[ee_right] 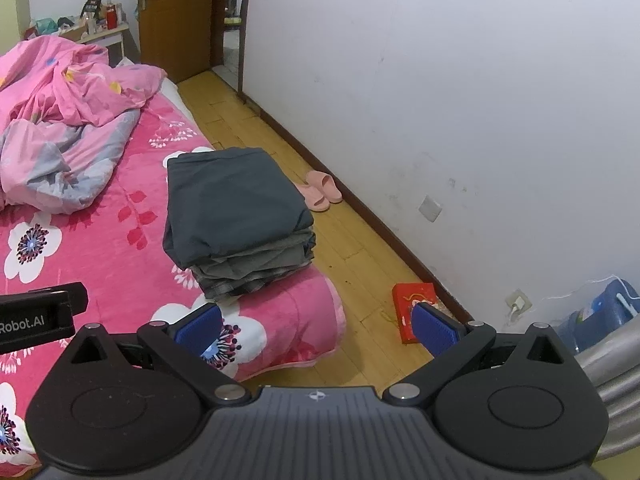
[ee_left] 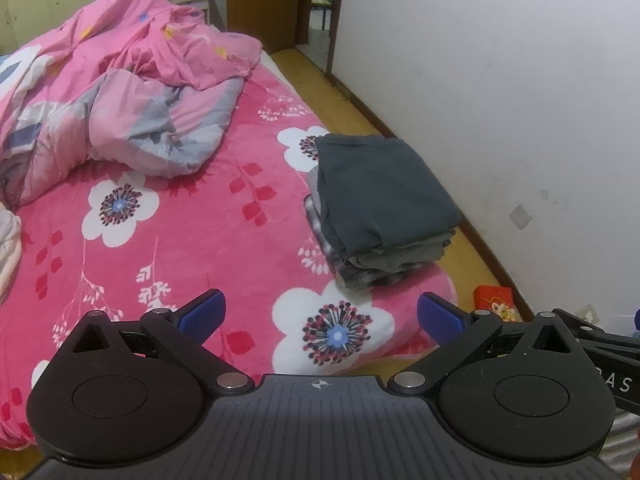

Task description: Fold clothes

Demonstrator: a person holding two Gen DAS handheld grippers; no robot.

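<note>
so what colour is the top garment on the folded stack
Dark grey top garment, clearest in the right wrist view.

Folded clothes stack [ee_right: 236, 220] on bed edge [ee_right: 312, 320], right gripper [ee_right: 316, 330] spread empty

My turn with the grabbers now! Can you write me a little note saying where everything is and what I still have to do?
Left tool: open, holding nothing, above the bed.
Right tool: open, holding nothing, over the bed's corner and the floor.
Folded stack of clothes: dark grey piece on top, plaid at the bottom, resting near the bed's edge on the wall side.
Done: that stack looks neatly folded.
Left: a pale bit of cloth shows at the left view's edge; I cannot tell whether it is clothing. The pink quilt is rumpled at the far end.
</note>
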